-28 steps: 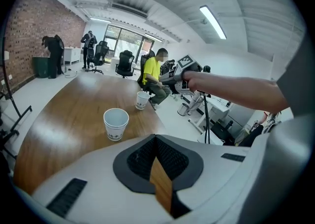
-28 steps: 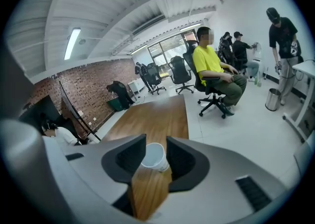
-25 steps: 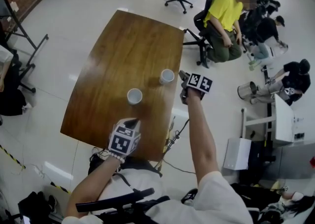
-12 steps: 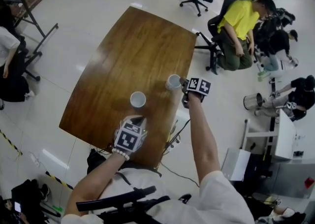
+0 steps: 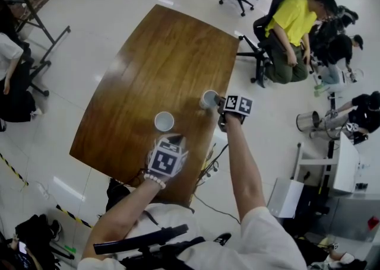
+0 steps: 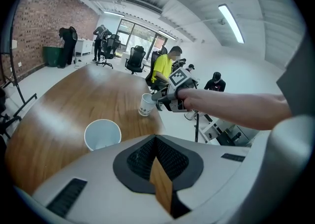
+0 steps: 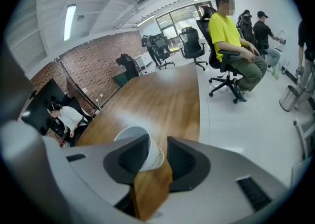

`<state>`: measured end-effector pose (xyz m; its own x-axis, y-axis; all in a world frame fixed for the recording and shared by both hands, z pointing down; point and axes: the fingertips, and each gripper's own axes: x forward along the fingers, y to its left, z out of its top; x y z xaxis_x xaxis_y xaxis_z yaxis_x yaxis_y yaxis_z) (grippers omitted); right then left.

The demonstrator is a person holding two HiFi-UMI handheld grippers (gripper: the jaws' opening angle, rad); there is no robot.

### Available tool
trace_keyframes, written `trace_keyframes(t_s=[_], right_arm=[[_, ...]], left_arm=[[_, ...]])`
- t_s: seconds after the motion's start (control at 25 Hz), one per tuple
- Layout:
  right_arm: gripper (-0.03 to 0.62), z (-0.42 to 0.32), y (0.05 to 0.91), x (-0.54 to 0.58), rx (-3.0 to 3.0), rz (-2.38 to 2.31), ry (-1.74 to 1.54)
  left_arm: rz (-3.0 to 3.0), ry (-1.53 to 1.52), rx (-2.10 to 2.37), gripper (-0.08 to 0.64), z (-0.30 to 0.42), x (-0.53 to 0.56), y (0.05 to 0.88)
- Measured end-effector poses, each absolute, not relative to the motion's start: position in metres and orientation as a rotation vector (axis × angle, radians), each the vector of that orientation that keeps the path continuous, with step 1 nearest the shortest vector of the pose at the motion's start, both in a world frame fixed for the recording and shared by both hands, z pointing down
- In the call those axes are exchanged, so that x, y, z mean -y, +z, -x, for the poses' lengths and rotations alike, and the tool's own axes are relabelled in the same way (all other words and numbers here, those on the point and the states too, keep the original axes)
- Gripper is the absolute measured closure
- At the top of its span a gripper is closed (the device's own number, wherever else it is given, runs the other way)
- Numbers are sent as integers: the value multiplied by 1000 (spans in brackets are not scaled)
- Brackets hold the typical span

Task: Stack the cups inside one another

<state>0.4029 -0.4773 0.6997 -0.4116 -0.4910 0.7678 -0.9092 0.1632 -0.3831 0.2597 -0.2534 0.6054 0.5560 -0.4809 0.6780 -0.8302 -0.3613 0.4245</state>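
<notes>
Two white paper cups stand on the brown wooden table [image 5: 154, 55]. The right cup [image 5: 209, 99] is near the table's right edge. It sits between the jaws of my right gripper [image 5: 218, 104], which are closing. In the right gripper view one pad overlaps this cup [image 7: 142, 151] and a thin gap shows at the other; the right gripper [image 7: 156, 142] points down at it. The left cup [image 5: 164, 121] stands open-mouthed just beyond my left gripper [image 5: 172, 139]. In the left gripper view that gripper [image 6: 155, 139] is shut and empty, with the cup [image 6: 102, 134] ahead to its left.
The table's near and right edges lie close to both grippers. A person in yellow [image 5: 294, 25] sits on an office chair right of the table, with other people beyond. A metal bin [image 5: 307, 121] and white furniture stand on the floor at right.
My right gripper came down over the right cup, which now sits between its jaws. My left gripper slid right and closer to the left cup.
</notes>
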Motion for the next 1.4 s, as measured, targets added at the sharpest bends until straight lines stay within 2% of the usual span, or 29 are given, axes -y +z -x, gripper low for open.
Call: trace_keyframes(t_s=[0.04,0.12,0.24,0.6,1.0,1.4], right_arm=[[469,-403,699,477,1979,-1320,1168],[536,-402,698,476,1985,-1318,1160],[555,-400,694,473,1999,-1316,1168],[565,-384,653,451,2080,-1337,1145],[565,-317,594,398,2208,-1274,1129],[565,-255,580,349,2244,-1199,1123]], left_arm=[[-2023,573,1047,561,-262,253,605],[-2026,573,1041,561,-263,250,604],[-2032,586,1035,561,-261,245,605],[-2059,615,998,563,-245,227,607],[-2087,599,1052,563,-199,212,591],[-2087,561,1104,562,-146,201,577]])
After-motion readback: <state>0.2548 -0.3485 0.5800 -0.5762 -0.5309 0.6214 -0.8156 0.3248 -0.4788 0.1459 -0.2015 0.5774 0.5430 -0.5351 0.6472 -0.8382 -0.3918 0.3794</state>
